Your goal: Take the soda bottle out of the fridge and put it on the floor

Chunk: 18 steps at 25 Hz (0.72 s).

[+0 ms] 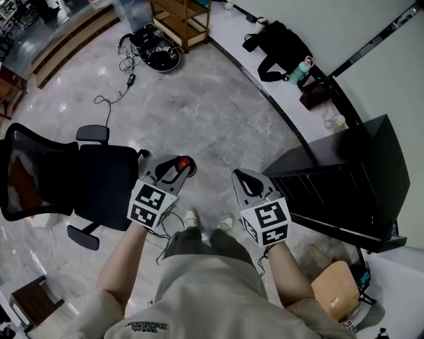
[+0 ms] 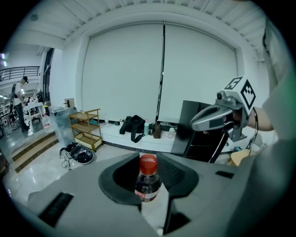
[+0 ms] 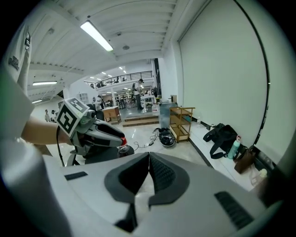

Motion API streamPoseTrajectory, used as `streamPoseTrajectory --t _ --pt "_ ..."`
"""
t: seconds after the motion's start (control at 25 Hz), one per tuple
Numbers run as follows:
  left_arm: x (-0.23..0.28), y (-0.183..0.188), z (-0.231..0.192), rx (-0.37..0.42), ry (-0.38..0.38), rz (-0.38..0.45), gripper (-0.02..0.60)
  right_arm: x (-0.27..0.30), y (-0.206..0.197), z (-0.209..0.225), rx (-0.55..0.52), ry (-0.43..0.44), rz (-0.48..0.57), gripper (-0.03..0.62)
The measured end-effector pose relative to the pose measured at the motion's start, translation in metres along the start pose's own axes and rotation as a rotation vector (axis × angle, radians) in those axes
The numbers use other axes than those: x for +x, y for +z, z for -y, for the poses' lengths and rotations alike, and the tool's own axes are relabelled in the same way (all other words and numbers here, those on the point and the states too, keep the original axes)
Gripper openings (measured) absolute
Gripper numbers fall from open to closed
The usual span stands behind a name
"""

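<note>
While the person stands on the grey marble floor [image 1: 218, 112], a black office chair [image 1: 79, 179] sits at nine o'clock in the head view. Just right of it, near the centre, the left gripper [image 1: 173, 171] points toward twelve o'clock. Its jaws are partly apart and pinch the soda bottle [image 2: 148, 183] by its upper body. In the left gripper view the bottle stands upright between the dark pads, and its red cap [image 2: 148, 164] rises above them. From the head view only that cap shows at the gripper's tip, so the bottle is held up off the floor, well apart from the fridge. The person's shoes [image 1: 192, 215] show just below, at six o'clock from the grippers. A wooden shelf cart [image 1: 180, 20] stands far off at twelve o'clock. Right of centre, the right gripper [image 1: 238, 177] hangs beside the left one with its fingers pressed together on nothing. At three o'clock stands the black fridge [image 1: 344, 179], with a black bag [image 1: 281, 43] on a white ledge at one o'clock and a wooden stool [image 1: 334, 291] at five o'clock.
</note>
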<state>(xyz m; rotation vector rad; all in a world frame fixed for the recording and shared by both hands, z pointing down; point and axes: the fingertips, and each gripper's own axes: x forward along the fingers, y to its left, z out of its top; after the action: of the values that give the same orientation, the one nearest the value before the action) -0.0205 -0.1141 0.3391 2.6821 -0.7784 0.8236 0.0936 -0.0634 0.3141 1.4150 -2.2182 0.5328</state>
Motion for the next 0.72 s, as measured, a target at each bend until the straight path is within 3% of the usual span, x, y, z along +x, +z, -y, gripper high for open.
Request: streamPoseTrajectory --t 0.4,0.72 --pt "0.047 -0.065 -0.077 -0.097 0.090 -0.015 0.110 0.107 -0.020 0.017 -0.067 0.051 -0.063 -0.003" --pt "0.094 -0.145 -0.126 -0.146 0.133 -0.047 0.110 0.198 -0.082 0.013 -0.046 0.101 -0.124 -0.003"
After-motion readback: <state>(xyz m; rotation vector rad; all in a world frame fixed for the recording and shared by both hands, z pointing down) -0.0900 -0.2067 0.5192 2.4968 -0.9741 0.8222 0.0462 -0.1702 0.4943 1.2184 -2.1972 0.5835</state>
